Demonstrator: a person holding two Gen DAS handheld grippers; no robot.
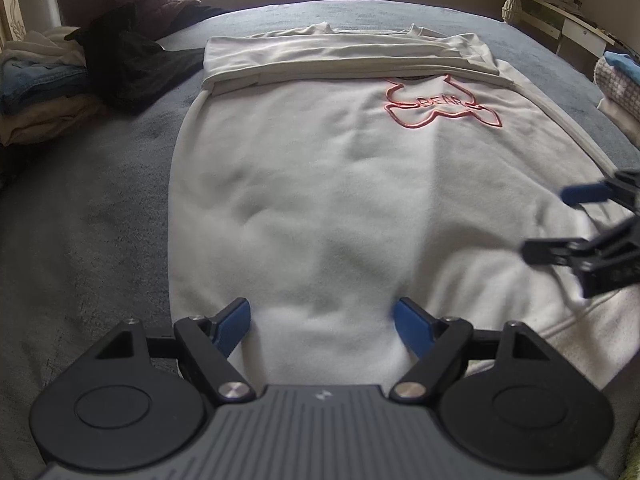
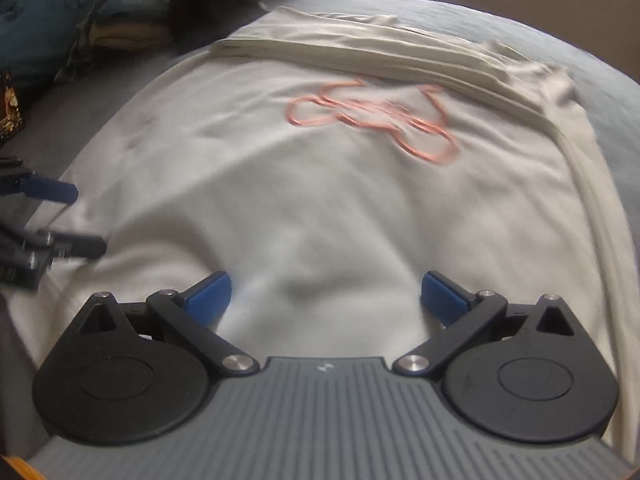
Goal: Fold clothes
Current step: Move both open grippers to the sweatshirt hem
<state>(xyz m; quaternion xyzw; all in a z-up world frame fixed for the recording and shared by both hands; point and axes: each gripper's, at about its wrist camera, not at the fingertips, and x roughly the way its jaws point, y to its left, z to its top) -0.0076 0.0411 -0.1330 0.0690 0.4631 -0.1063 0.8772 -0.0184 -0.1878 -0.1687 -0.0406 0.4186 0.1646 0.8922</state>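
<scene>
Left wrist view: a white sweatshirt lies spread flat on a grey-blue bed cover, filling the centre of the frame, its far portion folded over into a band at 12 o'clock. A pink outline bear emblem sits at 1 o'clock. The left gripper hangs over the near hem, blue-padded tongs spread wide, nothing between them. The right gripper enters at 3 o'clock, tongs apart. A dark garment and stacked clothes lie at 10 o'clock. Right wrist view, blurred: the right gripper stands over the same sweatshirt, tongs spread, empty. The left gripper shows at 9 o'clock, tongs apart. The emblem lies at 12 o'clock.
</scene>
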